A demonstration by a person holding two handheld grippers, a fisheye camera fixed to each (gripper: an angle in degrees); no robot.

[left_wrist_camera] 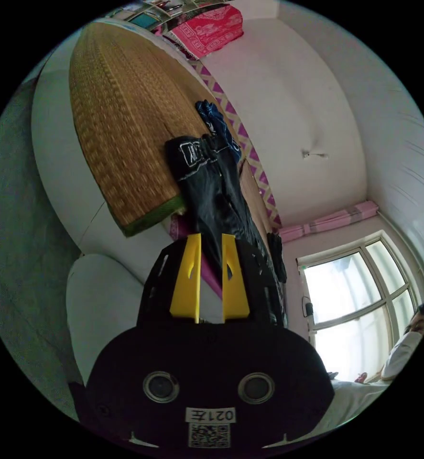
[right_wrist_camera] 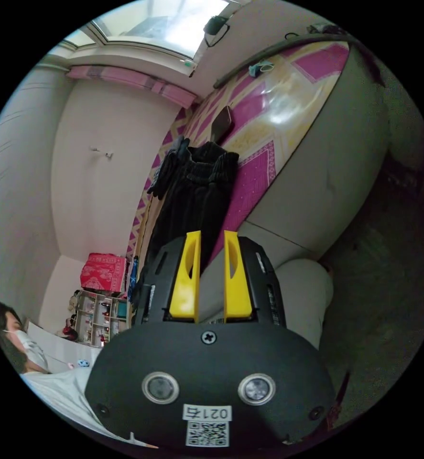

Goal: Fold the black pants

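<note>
The black pants (left_wrist_camera: 216, 191) lie stretched out along the near edge of a bed, one end with white markings lying on a woven straw mat (left_wrist_camera: 125, 119). My left gripper (left_wrist_camera: 211, 239) hovers at the near edge of the pants, its yellow jaws a narrow gap apart, with black cloth showing behind the tips. In the right gripper view the pants (right_wrist_camera: 192, 201) run away towards their gathered waistband. My right gripper (right_wrist_camera: 211, 236) is at their near edge, jaws likewise slightly apart, with pink mat and the white bed side visible through the gap.
A blue garment (left_wrist_camera: 214, 117) and a dark cloth (right_wrist_camera: 166, 172) lie beside the pants. A phone (right_wrist_camera: 221, 124) rests on the pink patterned mat (right_wrist_camera: 278, 110). A person (right_wrist_camera: 20, 344) in white is close by. A window (left_wrist_camera: 355, 296) and a shelf (right_wrist_camera: 97, 315) are at opposite ends of the room.
</note>
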